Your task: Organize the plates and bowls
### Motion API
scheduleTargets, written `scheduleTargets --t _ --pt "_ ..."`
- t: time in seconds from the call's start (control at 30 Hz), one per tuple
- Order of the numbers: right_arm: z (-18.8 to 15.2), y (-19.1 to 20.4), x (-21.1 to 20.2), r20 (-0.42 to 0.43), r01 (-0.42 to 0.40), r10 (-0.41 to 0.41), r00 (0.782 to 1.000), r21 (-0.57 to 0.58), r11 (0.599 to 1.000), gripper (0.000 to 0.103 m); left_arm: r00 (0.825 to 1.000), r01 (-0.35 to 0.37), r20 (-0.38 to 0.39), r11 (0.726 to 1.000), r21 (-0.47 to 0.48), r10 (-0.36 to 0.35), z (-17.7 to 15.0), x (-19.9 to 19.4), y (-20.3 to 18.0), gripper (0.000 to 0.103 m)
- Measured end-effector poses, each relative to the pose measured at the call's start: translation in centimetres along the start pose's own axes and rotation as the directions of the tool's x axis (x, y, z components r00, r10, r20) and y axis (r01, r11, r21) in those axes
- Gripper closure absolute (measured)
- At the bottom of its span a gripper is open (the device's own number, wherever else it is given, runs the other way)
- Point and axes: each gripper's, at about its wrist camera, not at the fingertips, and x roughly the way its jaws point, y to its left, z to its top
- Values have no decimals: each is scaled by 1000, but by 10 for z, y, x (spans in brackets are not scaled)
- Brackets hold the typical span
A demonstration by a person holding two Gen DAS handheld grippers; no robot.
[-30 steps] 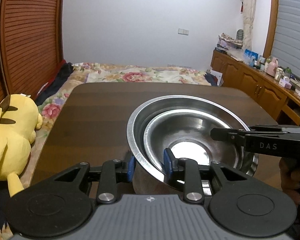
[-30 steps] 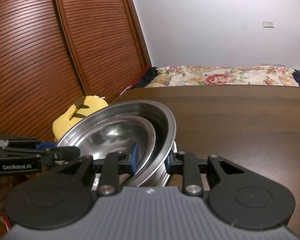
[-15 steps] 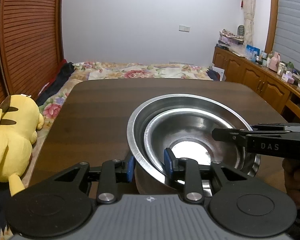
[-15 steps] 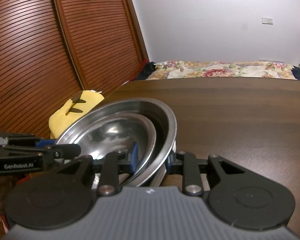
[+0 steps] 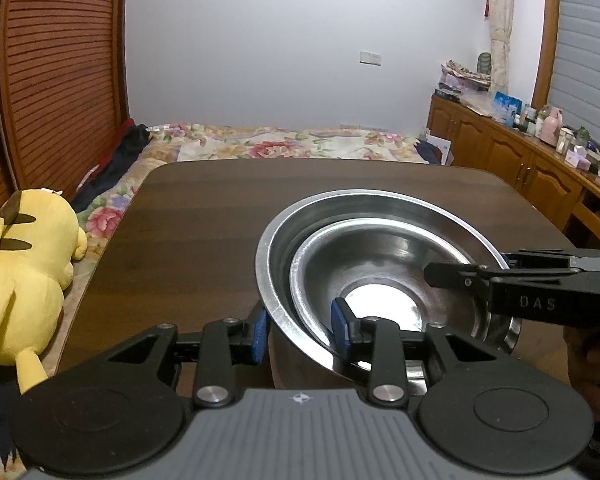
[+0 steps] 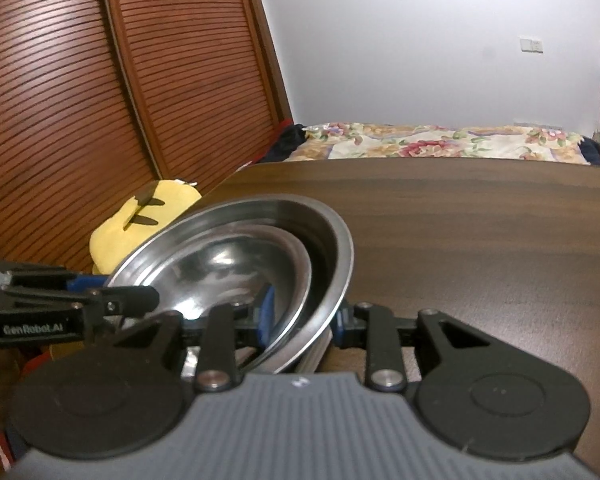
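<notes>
1. Nearest, the left gripper (image 5: 300, 330) straddles the near rim of the stainless steel bowls; its blue pads (image 5: 259, 332) stand apart from the metal, the jaws having just been opening.
2. The right gripper (image 6: 302, 316) straddles the opposite rim, its jaws also just opening, pads close beside the metal without clearly pressing.
3. The smaller steel bowl (image 5: 380, 272) sits nested inside the larger steel bowl (image 5: 380, 204), resting on the dark wooden table (image 5: 204, 216).
4. Judged progress: 2 bowls are stacked and apparently being released; no plates are visible, so what remains is unclear.
5. Readable writing: "DAS" on the right gripper, "GenRobot.AI" on the left.
6. Farther off lie a yellow plush toy (image 5: 20, 280) and a floral bedspread (image 5: 292, 146).
</notes>
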Motion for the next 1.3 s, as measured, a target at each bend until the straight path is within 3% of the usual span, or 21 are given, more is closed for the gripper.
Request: scheduleTargets --t 0.13,0.23,0.4,0.63,0.9,1.07,1.3 --pt "-2 4 -2 9 34 -33 999 -48 998 41 1000 -8 15 1000 3 8 1 -2 0 56" --pt "0 3 -8 29 47 -45 999 -63 997 36 999 -23 37 1000 11 23 2 -5 -1 37" --pt "4 1 -18 53 56 -52 997 -67 996 35 997 -50 67 999 20 48 3 -15 -1 28" --pt "10 1 -46 96 94 -86 992 -84 992 25 989 -89 122 996 9 87 6 -36 -6 1" --pt "17 -2 -93 203 138 -117 972 -91 986 0 982 -102 162 995 8 100 12 -54 -23 0" --pt "22 0 -110 235 166 -141 962 -89 982 0 976 -102 195 995 13 97 20 -69 -34 0" --pt "18 3 -122 243 195 -172 955 -77 978 0 961 -164 228 986 22 155 21 -84 -49 0"
